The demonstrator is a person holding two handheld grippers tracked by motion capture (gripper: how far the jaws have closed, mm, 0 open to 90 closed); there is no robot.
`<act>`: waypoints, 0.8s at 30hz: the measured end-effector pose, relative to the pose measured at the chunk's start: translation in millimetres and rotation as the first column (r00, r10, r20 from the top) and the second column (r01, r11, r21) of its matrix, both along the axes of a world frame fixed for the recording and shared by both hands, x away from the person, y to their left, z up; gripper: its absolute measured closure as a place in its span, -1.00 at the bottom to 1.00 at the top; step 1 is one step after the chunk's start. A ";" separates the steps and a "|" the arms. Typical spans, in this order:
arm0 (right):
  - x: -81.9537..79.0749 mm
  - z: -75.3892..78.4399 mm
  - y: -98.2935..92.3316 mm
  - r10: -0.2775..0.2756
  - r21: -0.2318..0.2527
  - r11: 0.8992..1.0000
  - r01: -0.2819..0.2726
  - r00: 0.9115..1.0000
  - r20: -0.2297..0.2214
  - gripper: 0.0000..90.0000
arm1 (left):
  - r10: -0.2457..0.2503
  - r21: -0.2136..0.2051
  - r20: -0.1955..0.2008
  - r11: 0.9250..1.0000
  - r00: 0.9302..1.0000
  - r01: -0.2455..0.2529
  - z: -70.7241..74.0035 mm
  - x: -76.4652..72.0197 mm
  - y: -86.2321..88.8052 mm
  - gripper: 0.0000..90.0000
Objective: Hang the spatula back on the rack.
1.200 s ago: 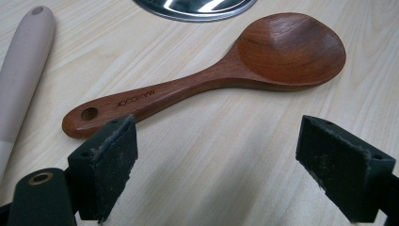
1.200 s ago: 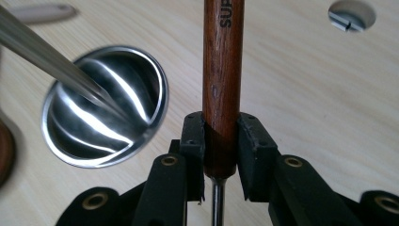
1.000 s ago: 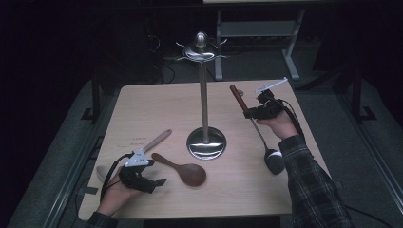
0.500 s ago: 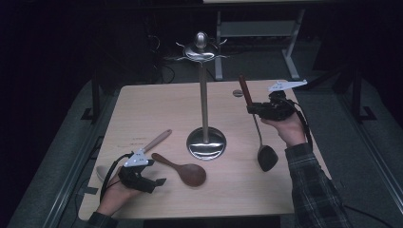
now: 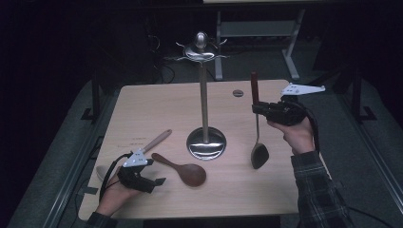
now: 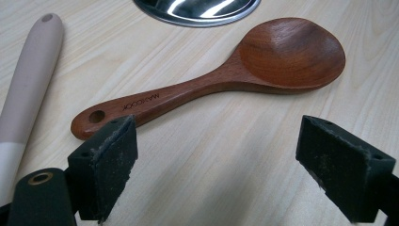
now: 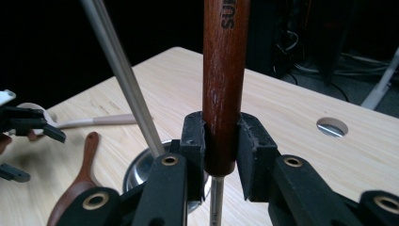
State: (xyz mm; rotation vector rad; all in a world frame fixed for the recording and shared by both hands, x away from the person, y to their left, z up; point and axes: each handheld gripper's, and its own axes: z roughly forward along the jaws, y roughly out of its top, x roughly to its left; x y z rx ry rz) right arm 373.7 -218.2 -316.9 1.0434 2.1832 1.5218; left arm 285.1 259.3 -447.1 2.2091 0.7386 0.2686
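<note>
The long ladle with the dark red wooden handle and black scoop [image 5: 257, 124] was lying slanted a second ago; now it hangs straight up and down, right of the tall shiny metal hanging stand [image 5: 204, 99], ready for a hook. The right claw [image 5: 259, 109] is clenched on its handle. Left of the stand, the left claw [image 5: 154, 181] sits released near the brown wooden spoon [image 6: 226, 80].

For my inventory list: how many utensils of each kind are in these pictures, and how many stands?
Dark wooden spoon: 1
Pale-handled utensil lying on the table: 1
Ladle with wooden handle, held upright by the right gripper: 1
Metal hanging stand: 1
Total: 4
</note>
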 end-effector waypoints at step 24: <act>-21.5 42.7 23.9 0.152 0.072 0.984 -0.162 0.980 0.132 0.63 | -0.002 0.003 -0.003 1.000 1.000 0.002 -0.1 -0.2 -0.7 -0.72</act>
